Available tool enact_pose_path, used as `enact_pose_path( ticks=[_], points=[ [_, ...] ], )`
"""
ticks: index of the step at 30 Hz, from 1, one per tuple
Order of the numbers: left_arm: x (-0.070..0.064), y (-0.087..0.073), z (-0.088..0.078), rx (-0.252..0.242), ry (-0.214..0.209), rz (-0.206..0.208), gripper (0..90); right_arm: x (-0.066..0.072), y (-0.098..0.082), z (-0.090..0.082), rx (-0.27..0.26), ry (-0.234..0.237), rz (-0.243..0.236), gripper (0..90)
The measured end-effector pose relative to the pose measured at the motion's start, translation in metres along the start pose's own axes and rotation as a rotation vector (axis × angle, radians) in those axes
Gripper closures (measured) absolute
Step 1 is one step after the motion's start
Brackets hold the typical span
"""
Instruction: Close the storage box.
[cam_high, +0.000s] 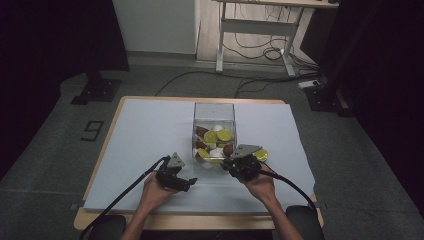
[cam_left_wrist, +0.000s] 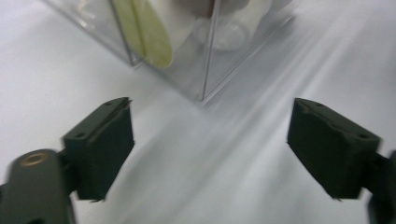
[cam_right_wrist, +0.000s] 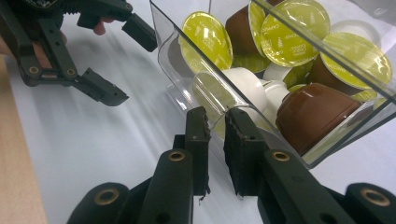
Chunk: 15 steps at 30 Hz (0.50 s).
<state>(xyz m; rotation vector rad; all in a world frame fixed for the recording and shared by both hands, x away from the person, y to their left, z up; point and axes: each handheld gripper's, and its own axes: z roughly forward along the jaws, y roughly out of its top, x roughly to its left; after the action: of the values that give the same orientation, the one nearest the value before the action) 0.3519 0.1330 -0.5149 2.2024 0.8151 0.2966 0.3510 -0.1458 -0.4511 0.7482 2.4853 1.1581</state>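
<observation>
A clear plastic box stands mid-table, holding several coffee capsules with yellow-green lids, brown cups and white cups. My right gripper is at the box's near side; in the right gripper view, the gripper is shut on the box's clear wall, with a white capsule and a brown one just behind it. My left gripper sits left of the box, open and holding nothing. The left gripper faces a lower corner of the box. It appears again in the right gripper view.
One yellow-lidded capsule lies on the table outside the box, by my right hand. A pale sheet covers the wooden table. Beyond the table are a desk frame and cables on the floor.
</observation>
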Motion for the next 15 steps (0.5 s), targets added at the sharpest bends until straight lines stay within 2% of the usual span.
enact_pose_path(
  ticks=[3,8,15],
  points=[
    [0.0026,-0.0022,0.0024,0.016,0.006,-0.016,9.3,-0.0021,0.0007,0.0023,-0.003,-0.014,0.004,79.0],
    [0.0049,-0.0043,0.0059,0.045,0.028,-0.020,0.3,-0.0045,0.0021,0.0044,-0.006,-0.021,0.011,79.0],
    [0.0074,-0.0074,0.0091,0.075,0.049,-0.019,0.0,-0.0080,0.0030,0.0069,-0.006,-0.013,0.004,78.4]
  ],
)
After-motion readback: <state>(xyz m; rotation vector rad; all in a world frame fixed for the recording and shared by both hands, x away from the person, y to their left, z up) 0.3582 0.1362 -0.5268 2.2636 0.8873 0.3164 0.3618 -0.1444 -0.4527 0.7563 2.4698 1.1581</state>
